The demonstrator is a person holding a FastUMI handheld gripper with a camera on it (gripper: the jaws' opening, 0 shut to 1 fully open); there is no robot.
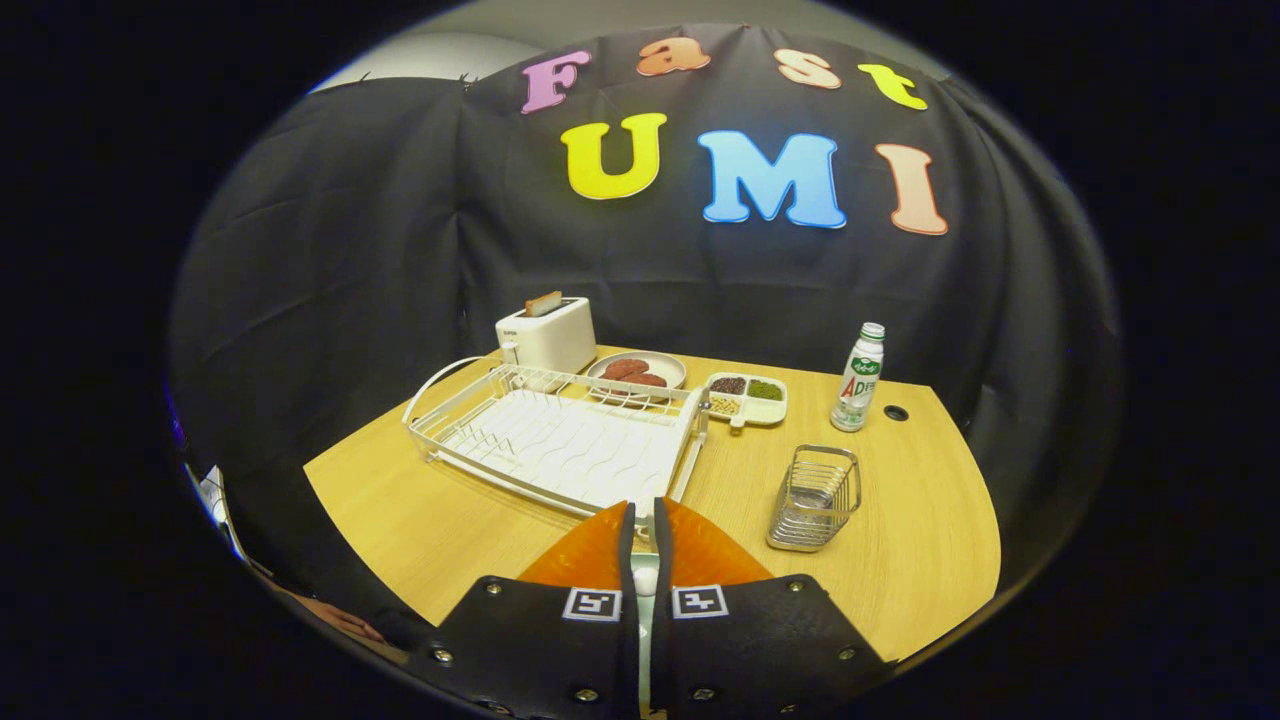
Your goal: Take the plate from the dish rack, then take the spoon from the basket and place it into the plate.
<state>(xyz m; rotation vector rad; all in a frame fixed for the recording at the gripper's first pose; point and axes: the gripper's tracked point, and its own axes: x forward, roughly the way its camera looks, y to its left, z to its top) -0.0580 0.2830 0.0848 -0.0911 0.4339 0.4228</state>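
Observation:
My gripper (644, 520) hangs low over the near part of the table, its two black fingers (560, 630) almost together. A thin white piece, apparently the spoon (645, 580), is pinched in the narrow slit between them. Directly under and just ahead of the fingers lies the orange plate (700, 550), mostly hidden by them. The white wire dish rack (560, 440) stands beyond the plate with no dishes in its slots. The small metal wire basket (815, 495) stands to the right of the fingers and looks empty.
A white toaster (547, 335) with a slice of bread stands behind the rack. Beside it are a plate of brown food (637, 370), a divided white dish (747, 398) and a small bottle (858, 378). The wooden table (930, 540) ends close on the right.

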